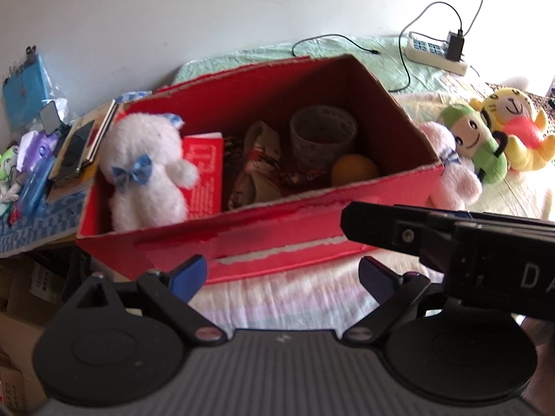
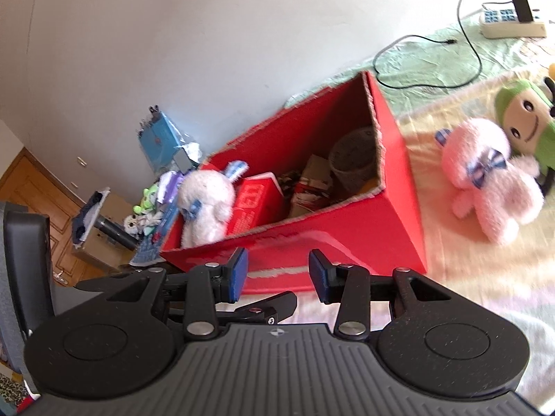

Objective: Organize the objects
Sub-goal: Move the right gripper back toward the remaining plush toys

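Observation:
An open red cardboard box (image 1: 277,242) stands on the bed. Inside it are a white plush bear with a blue bow (image 1: 145,170), a red booklet (image 1: 204,173), a patterned cloth (image 1: 256,166), a white cup (image 1: 322,135) and an orange ball (image 1: 353,170). A pink plush bear (image 2: 485,176) lies just right of the box (image 2: 347,228), beside a green plush (image 2: 523,118) and a yellow tiger plush (image 1: 517,128). My left gripper (image 1: 284,272) is open before the box's near wall, holding nothing. My right gripper (image 2: 279,274) is open at a narrower gap, also empty.
A pile of small items, books and a blue packet (image 1: 26,90) crowds the stand left of the box. A power strip (image 1: 437,52) with cables lies at the back on a green sheet. The right gripper's black body (image 1: 433,235) crosses the left wrist view.

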{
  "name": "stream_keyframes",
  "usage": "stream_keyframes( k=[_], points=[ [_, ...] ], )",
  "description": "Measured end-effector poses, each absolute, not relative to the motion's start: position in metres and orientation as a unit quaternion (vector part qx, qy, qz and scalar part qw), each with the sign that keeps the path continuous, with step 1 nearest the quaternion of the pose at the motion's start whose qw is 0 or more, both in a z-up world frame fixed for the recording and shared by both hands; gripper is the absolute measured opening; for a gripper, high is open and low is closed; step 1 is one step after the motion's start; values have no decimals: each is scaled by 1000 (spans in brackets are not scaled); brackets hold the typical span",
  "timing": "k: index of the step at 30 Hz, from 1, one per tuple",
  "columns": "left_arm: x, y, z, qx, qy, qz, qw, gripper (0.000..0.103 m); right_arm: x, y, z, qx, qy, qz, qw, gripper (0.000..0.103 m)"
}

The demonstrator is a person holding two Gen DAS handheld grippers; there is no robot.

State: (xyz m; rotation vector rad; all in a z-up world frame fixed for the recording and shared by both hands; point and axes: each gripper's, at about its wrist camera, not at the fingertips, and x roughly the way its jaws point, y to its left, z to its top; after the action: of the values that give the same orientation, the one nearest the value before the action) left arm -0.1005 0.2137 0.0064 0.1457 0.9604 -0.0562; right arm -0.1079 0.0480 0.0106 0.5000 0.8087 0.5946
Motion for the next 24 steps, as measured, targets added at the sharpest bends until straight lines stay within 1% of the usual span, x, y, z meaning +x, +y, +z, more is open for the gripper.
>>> stream_keyframes(
  k=[9, 17, 24],
  points=[
    [-101, 204, -21, 57, 505, -48, 860, 95, -108, 43, -10, 231, 432, 233, 840, 43],
    [-101, 199, -39, 40, 523, -56, 849, 95, -108, 31, -27, 236, 461, 202, 831, 44],
    [-99, 181, -51, 60, 533, -61, 841, 95, -98, 13, -38, 243, 479, 195, 821, 44]
  ],
)
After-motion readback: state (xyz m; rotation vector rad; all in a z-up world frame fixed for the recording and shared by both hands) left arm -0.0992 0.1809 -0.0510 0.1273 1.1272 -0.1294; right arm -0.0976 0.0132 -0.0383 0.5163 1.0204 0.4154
